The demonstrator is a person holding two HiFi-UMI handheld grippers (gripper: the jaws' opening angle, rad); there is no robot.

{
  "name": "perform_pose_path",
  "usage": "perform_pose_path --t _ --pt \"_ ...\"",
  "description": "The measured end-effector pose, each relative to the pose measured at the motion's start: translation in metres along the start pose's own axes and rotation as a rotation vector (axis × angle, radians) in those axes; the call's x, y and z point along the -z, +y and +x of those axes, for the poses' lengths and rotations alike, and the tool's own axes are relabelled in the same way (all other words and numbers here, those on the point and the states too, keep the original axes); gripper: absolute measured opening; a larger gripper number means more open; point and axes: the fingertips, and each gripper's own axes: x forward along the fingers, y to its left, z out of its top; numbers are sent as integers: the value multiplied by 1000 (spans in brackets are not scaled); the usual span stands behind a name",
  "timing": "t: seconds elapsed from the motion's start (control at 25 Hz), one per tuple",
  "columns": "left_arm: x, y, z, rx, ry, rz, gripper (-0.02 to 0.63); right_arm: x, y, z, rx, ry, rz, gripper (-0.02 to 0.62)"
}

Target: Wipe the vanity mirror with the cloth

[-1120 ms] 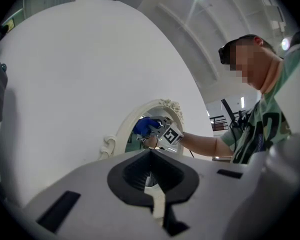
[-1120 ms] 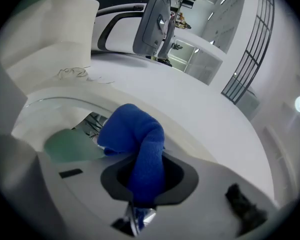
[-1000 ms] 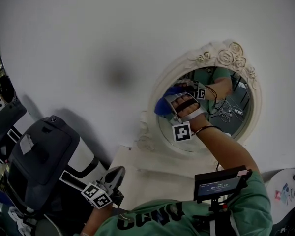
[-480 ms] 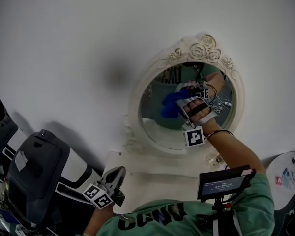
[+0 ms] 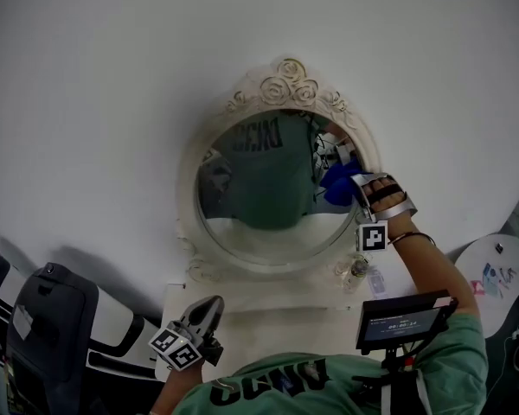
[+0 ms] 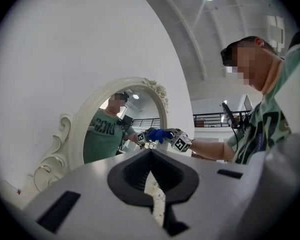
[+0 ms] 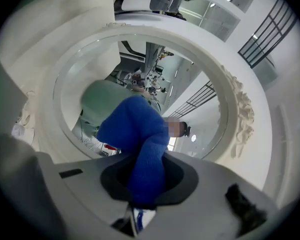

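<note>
Your right tool point(image 5: 356, 194) is clamped on a blue cloth point(image 5: 337, 182), with the fabric bunched thick between the jaws and spilling forward in a soft, napped fold. The cloth sits at the 3 o'clock margin of the vanity mirror point(image 5: 264, 188) glass, just inside the frame. It meets its own reflection there, so I judge it to be in contact with the glass. From the cloth, nearly all the glass lies toward 9 o'clock, and that is the direction your next stroke has to run. The mirror is an oval, and I cannot settle which way its long axis runs from these wide-angle views. The frame point(image 5: 281, 83) is cream, moulded in relief with roses at 12 o'clock and scrolls near 7 o'clock. That raised work could snag the cloth, so keep your strokes short of the rim. Your left tool point(image 5: 209, 308) has its jaws together on nothing. It hangs low at 6 o'clock over the white surface point(image 5: 268, 314), well apart from the mirror. Your right hand is plainly the nearer one, and the wiping falls to it alone.
</note>
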Motion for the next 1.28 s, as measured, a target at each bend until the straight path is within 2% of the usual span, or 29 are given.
perform_pose_path --t 0.2,0.4,0.52,0.76,0.92,1.08,1.28 --pt "-1 -4 2 11 -3 4 0 13 5 -3 -19 41 -1 49" --pt "-6 5 -20 -35 -18 9 0 2 -2 -5 -27 32 17 49" --pt "-8 12 -38 -75 -37 4 0 -53 -23 -9 14 -92 25 49" --pt "-16 20 -76 -148 -72 14 0 -218 -84 4 135 -377 17 49" --pt "-24 29 -108 -218 -100 29 0 -301 -110 15 174 -483 -23 49" --pt "-30 34 -133 -272 -122 38 0 -352 -113 32 160 -531 -60 49" --pt "-29 39 -143 -296 -119 30 0 -358 -112 35 164 -530 -81 49"
